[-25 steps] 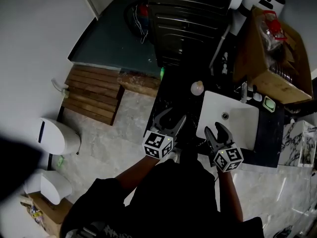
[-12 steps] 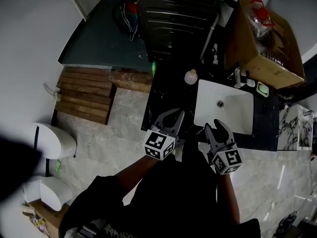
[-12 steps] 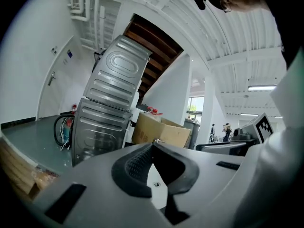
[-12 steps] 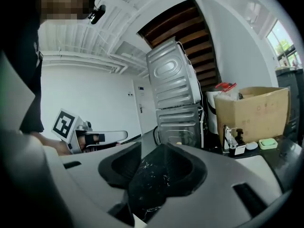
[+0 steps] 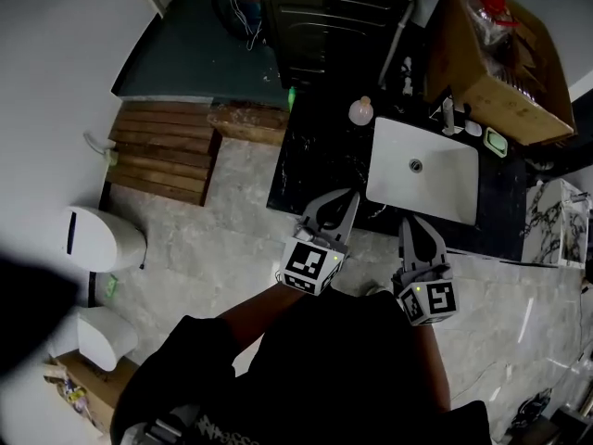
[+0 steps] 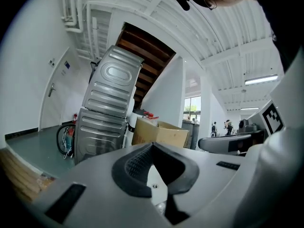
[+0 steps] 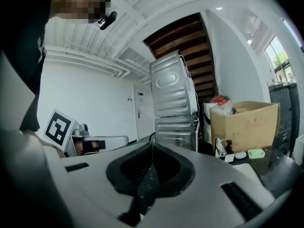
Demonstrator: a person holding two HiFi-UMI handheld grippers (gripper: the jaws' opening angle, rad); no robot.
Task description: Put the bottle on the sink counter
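Now looking down on grey floor (image 5: 222, 230), with the black surface (image 5: 320, 156) beyond it and the white basin (image 5: 422, 170) sunk into its right part. Behind the basin, a cardboard box (image 5: 500, 54); beyond and to the left of the basin, a ribbed metal machine (image 5: 334, 17).

Holding the left claw (image 5: 349, 196) and the right claw (image 5: 411, 221) at about the near edge of the surface, in front of the basin, no longer out over the surface as a second ago. Pressed together, both of them: left claw already shut half a second back, right claw only just closing, each closed tip to tip with nothing between in either gripper view.

Spotting what looks like the bottle (image 5: 361, 111), pale and round from above, upright on the surface just left of the basin's far corner, well apart from both claws and in the same place as before.

Reading that as a job probably finished: bottle on the surface, claws empty and drawn away. Cannot confirm from above that this is the task's bottle and not one of the small items (image 5: 449, 117) behind the basin.
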